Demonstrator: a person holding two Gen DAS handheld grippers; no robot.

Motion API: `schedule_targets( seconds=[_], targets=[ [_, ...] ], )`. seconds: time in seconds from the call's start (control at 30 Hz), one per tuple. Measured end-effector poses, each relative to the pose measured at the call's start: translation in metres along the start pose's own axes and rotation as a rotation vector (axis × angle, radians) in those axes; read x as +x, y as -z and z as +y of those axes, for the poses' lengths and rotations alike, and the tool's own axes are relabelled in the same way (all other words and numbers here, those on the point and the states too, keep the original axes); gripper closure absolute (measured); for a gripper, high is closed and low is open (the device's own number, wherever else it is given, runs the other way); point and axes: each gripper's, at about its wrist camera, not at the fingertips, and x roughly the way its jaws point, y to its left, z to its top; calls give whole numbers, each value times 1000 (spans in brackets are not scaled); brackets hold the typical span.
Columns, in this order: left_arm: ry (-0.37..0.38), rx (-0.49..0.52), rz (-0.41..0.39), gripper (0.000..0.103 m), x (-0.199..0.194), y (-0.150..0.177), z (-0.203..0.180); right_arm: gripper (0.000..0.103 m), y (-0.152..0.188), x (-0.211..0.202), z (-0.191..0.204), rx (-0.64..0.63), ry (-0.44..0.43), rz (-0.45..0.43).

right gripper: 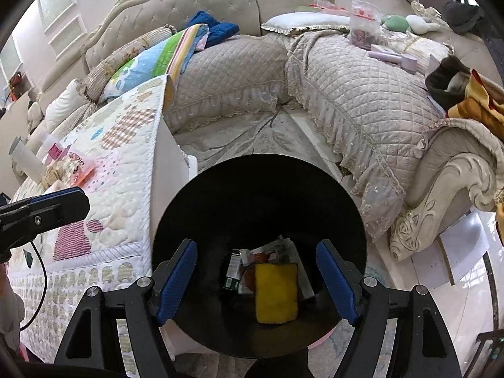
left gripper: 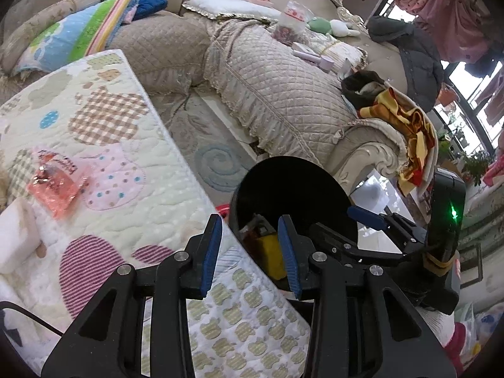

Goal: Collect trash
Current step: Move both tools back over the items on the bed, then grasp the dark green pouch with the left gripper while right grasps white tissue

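I held both grippers, left gripper (left gripper: pixel 250 253) and right gripper (right gripper: pixel 256 280), fingers apart and empty, over the black bin (right gripper: pixel 220 195) beside the desk's edge.

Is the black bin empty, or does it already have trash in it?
Not empty. The right wrist view shows the black bin holding a yellow sponge lying on packets and wrappers at its bottom.
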Motion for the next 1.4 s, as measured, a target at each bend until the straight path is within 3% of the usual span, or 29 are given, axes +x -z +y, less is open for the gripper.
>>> schedule_targets(
  seconds=[0.43, 0.7, 1.0, 1.2, 1.33, 1.4],
  targets=[
    [-63, -101, -9, 68, -41, 35, 57, 27, 3, -1, 64, -91, -91, 9],
    [-125, -201, -28, 68, -90, 71, 121, 27, 3, 12, 135, -187, -225, 45],
    [-323, -341, -16, 68, -152, 129, 212, 27, 6, 28, 243, -348, -452, 98],
    [-404, -466, 8, 68, -167, 162, 260, 40, 10, 42, 314, -478, -547, 122],
    [-444, -532, 6, 68, -168, 172, 282, 43, 10, 57, 349, -527, -565, 137],
    [-447, -552, 10, 68, -164, 172, 292, 51, 9, 70, 362, -537, -569, 154]
  ],
)
